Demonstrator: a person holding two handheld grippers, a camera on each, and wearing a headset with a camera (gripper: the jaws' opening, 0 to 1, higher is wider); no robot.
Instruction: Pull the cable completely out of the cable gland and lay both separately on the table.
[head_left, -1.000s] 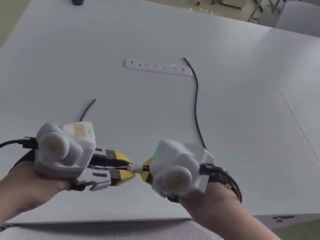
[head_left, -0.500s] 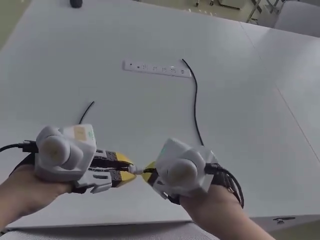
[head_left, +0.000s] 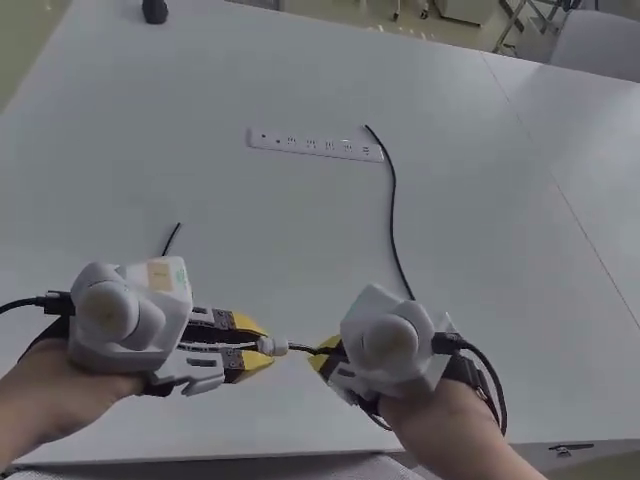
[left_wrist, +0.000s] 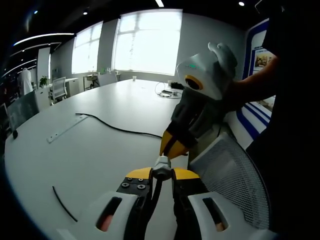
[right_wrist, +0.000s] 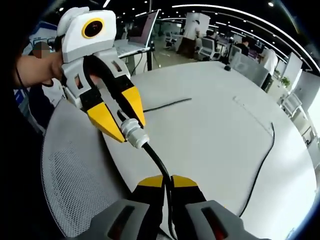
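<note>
Inspecting the counter (head_left: 480, 250), we find the white cable gland (head_left: 272, 347) held in the air, well to the near side of the power strip (head_left: 315, 144). The left gripper (head_left: 255, 350) has its fingers (left_wrist: 139, 173) clenched on it. The right gripper (head_left: 322, 355) grasps the black cable (head_left: 300, 350) in its fingers (right_wrist: 150, 181) — equally far from the power strip. The cable enters the gland; a short stretch shows between the two grippers.

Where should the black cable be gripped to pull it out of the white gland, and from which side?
Grip the black cable close behind the white plastic cable gland, coming end-on, opposite the left tongs: it leaves the gland straight there, so the pull should follow its axis.
</note>
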